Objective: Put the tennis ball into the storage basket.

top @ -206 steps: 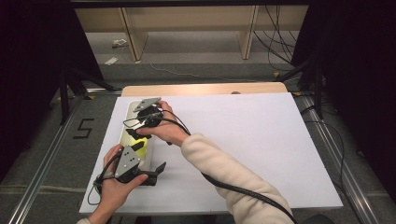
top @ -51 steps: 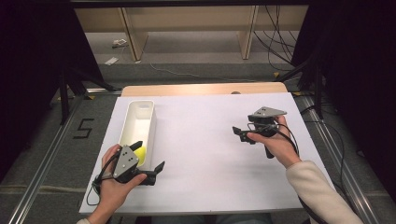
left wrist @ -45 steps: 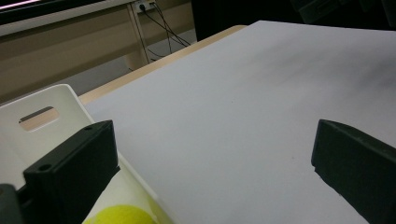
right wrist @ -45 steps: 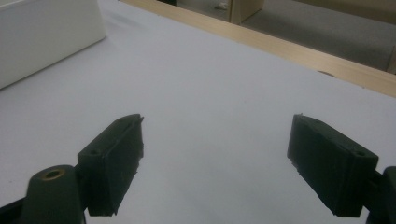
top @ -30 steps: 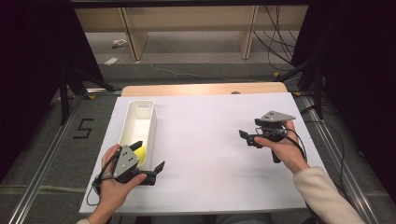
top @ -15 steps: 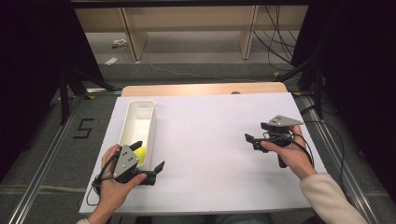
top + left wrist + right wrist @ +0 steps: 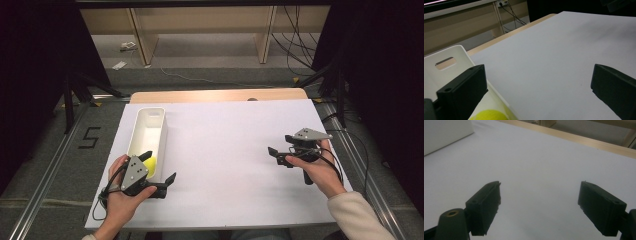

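A long white bin (image 7: 147, 131) stands on the left of the white table sheet (image 7: 225, 150), with a yellow ball (image 7: 151, 162) at its near end. My left gripper (image 7: 158, 166) rests at that near end, open, one jaw over the bin and the other over the sheet. In the left gripper view the ball (image 7: 489, 115) lies low beside the bin wall (image 7: 446, 62), and the left gripper (image 7: 536, 87) touches nothing. My right gripper (image 7: 276, 155) hovers at the right side of the sheet, pointing left. Its jaws are open and the right gripper (image 7: 539, 205) has only bare sheet between them.
A wooden table edge (image 7: 220, 95) runs along the far side of the sheet. Beyond it are wooden shelf legs (image 7: 142, 42) and cables on the floor. Metal rails (image 7: 50, 175) flank the table. A corner of the bin (image 7: 446, 132) appears far off in the right gripper view.
The right hand has drifted with its open gripper to the right and a little nearer the person. Left hand, bin and ball have stayed put.
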`<state>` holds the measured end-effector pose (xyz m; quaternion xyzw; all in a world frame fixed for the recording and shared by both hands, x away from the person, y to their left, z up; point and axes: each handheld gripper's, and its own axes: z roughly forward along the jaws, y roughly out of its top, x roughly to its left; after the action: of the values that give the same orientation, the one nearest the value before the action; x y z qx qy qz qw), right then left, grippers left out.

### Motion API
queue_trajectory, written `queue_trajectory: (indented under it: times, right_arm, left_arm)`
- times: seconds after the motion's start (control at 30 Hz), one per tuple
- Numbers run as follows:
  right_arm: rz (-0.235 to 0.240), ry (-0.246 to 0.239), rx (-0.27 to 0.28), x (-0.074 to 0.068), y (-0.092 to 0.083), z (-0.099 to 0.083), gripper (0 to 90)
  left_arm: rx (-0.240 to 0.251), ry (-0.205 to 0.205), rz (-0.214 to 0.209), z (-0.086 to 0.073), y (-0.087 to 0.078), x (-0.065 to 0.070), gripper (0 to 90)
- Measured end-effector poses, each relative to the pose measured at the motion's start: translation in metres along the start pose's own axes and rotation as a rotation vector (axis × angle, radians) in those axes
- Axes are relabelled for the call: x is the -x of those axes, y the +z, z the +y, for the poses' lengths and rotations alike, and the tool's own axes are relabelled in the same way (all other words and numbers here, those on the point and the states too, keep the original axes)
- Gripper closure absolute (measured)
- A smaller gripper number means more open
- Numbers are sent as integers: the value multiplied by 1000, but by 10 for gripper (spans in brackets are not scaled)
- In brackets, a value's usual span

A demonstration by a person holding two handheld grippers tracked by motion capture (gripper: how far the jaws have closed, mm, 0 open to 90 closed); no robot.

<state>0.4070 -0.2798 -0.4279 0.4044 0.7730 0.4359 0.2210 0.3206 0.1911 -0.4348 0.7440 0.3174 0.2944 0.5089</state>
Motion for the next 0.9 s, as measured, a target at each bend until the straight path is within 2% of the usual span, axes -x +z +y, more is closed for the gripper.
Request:
queue_trajectory:
  times: [0.5, 0.9]
  right_arm:
    - [-10, 18, 9, 2, -20, -16, 189]
    - [-17, 23, 16, 3, -25, -23, 189]
  left_arm:
    - [4, -2, 2, 0, 0, -1, 0]
    - [4, -7, 6, 0, -2, -2, 0]
